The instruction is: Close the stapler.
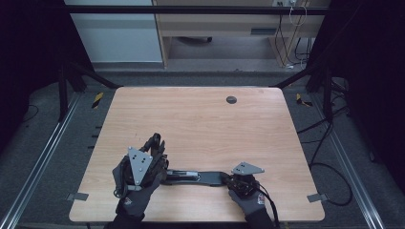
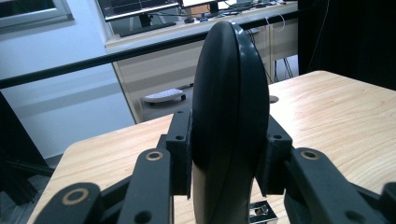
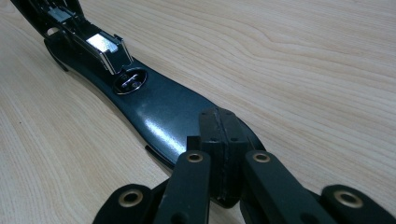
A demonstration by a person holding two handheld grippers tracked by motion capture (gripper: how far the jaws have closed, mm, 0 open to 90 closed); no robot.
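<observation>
Nearest the person's edge of the wooden table point(image 1: 200, 119), two gloved hands each carry a gripper. The right gripper point(image 1: 239, 183) sits low at the front right of centre, its grey three-cornered plate point(image 1: 247, 168) on top. In the right gripper view its two black jaws are closed flat against each other, pad to pad, with their tips resting on the near end of the base of a black stapler point(image 3: 159, 112). Nothing is pinched between them; they press down on the base from above.

The stapler lies opened out, along the front part of the table between the two grippers point(image 1: 196, 177). Its base lies flat on the wood. The right gripper view shows the round metal anvil point(image 3: 130, 81) set in the base, and beyond it the bright metal staple magazine point(image 3: 100, 44) rising at an angle towards the far end.

The left gripper point(image 1: 155, 157) is at the front left of centre, with its own grey plate point(image 1: 139, 163) above. In the left gripper view its jaws are clamped on the stapler's black upper arm point(image 2: 229, 116), one pad on each flank. The arm stands upright between the pads, narrow edge towards the camera, with a small metal part point(image 2: 261, 212) visible at its foot.

Farther off, a round grommet point(image 1: 231, 99) is set in the table near the far edge. Beyond the table is a grey floor point(image 1: 215, 78) with cables at the right, and a light wooden desk point(image 1: 224, 24).
</observation>
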